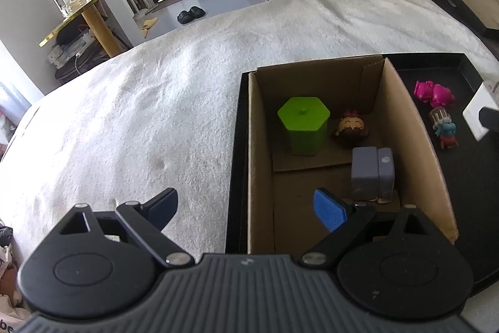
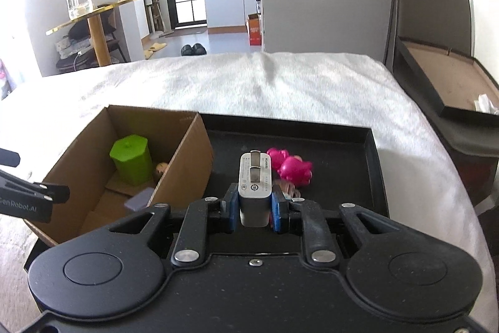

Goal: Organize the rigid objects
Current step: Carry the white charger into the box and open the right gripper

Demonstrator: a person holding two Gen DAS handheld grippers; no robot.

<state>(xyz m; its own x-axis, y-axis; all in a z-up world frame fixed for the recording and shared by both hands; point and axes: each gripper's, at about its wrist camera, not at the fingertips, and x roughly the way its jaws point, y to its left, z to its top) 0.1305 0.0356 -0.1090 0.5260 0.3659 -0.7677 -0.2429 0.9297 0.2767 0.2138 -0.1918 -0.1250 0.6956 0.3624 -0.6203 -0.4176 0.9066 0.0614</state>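
While the right tool (image 2: 254, 205) clamps the white charger (image 2: 254, 189) above the black tray (image 2: 372, 164), the left tool (image 1: 249, 208) gapes empty.

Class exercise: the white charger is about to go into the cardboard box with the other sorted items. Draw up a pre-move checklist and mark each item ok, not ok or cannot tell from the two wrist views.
1. Grip: right hand-held gripper is shut on the white charger, pads on both its sides: ok.
2. Charger clear of the black tray: cannot tell, its underside is hidden.
3. Free floor in the cardboard box in front of the green container: ok.
4. Left hand-held gripper is open and empty, one finger over the box: not ok, it may block the way in.
5. Pink toy lies just beyond the charger: ok if lifted straight up.
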